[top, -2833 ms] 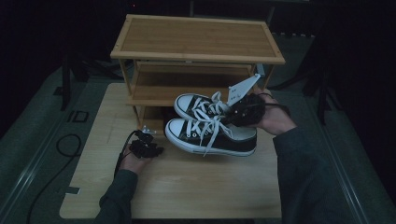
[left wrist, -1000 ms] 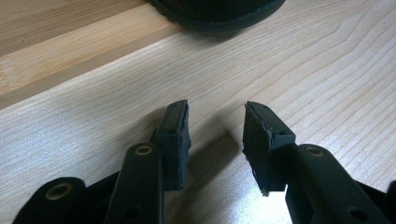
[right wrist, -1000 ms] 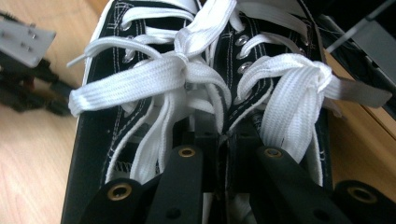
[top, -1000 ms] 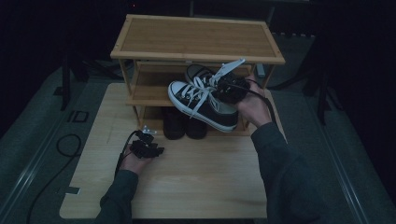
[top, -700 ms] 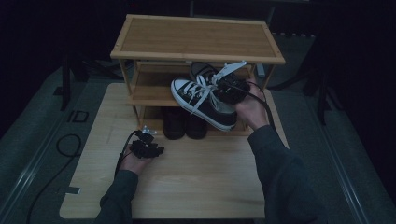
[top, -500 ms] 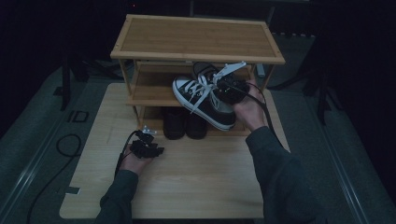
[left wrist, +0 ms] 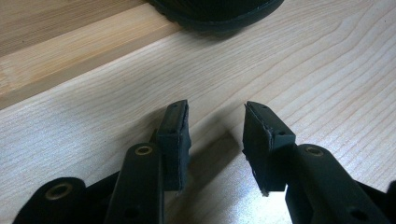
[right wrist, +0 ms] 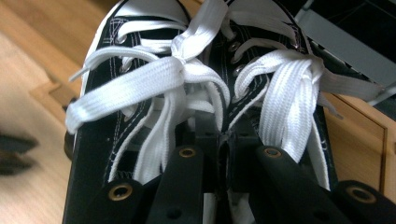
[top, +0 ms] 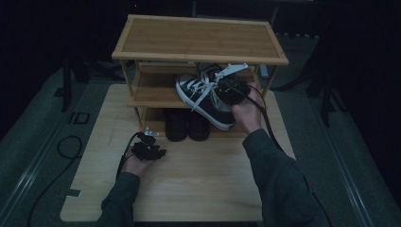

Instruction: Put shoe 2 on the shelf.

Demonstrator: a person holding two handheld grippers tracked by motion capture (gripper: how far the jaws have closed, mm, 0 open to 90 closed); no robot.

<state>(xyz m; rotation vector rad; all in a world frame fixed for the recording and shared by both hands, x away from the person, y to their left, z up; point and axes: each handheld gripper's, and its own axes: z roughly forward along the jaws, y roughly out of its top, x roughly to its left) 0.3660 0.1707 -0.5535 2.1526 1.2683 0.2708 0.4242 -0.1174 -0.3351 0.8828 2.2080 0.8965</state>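
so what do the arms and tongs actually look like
Both tongs, left and right, are black, each with two flat-faced pads on arms with brass-ringed holes. A black cable trails from each. The right carries a grey plate. Sleeves are dark grey.

In the right gripper view, the sneakers [right wrist: 196,93] are cut off at the top and bottom edges, and the fingers [right wrist: 205,135] vanish among white laces [right wrist: 140,88]. A blurred dark shape [right wrist: 16,154] sits at the left edge.
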